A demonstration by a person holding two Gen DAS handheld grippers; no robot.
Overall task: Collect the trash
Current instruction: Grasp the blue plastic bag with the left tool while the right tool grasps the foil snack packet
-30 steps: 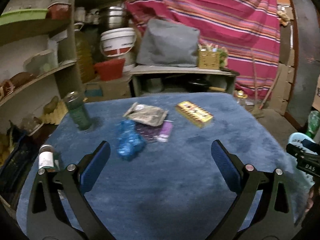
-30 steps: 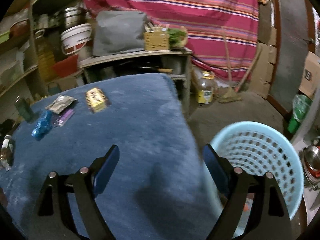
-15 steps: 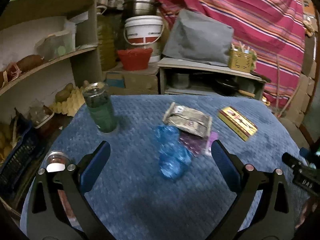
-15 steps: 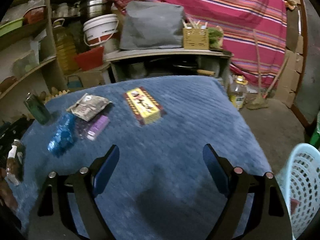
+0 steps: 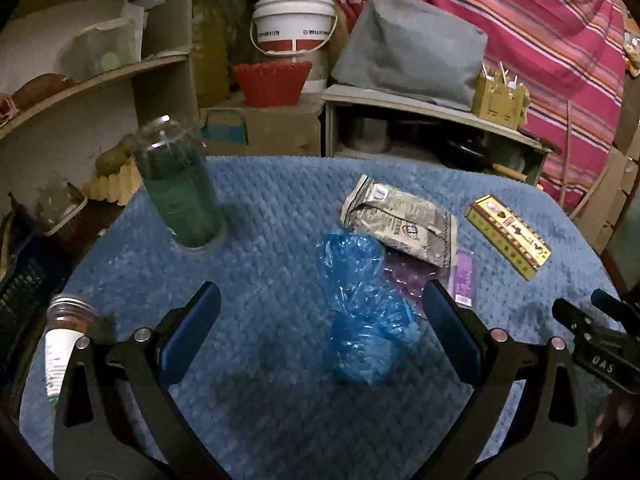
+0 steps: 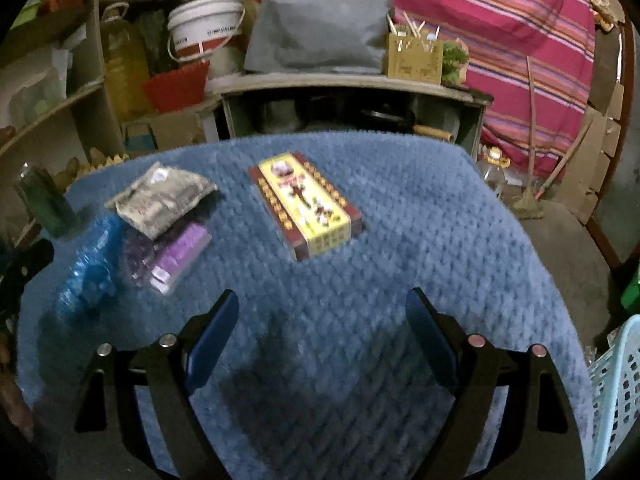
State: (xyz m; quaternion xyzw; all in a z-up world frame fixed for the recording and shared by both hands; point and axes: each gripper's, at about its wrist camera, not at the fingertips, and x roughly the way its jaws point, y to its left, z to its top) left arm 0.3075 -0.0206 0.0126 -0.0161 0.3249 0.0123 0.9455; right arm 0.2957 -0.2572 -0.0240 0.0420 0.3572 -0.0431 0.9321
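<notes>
A crumpled blue plastic bag point(image 5: 362, 312) lies on the blue cloth-covered table point(image 5: 280, 400), just ahead of my open left gripper point(image 5: 320, 312) and between its fingers' line. Behind it are a grey crumpled packet point(image 5: 400, 220), a purple wrapper point(image 5: 462, 276) and a yellow box point(image 5: 508, 238). My right gripper point(image 6: 322, 320) is open over bare cloth, with the yellow box point(image 6: 306, 206) ahead of it. The packet point(image 6: 162, 198), purple wrapper point(image 6: 176, 258) and blue bag point(image 6: 90, 272) lie to its left. A light blue basket point(image 6: 616, 392) stands beside the table at the right.
A green glass jar point(image 5: 178, 192) stands at the table's left, and a small labelled bottle point(image 5: 64, 340) near the left front edge. Shelves with goods rise at the left. A low bench with a grey bag, a white bucket point(image 5: 294, 24) and a striped curtain are behind.
Both grippers have swung left and come closer to the trash; the blue bag now lies near the left gripper's fingers, and the basket has slid to the right edge of the right view.
</notes>
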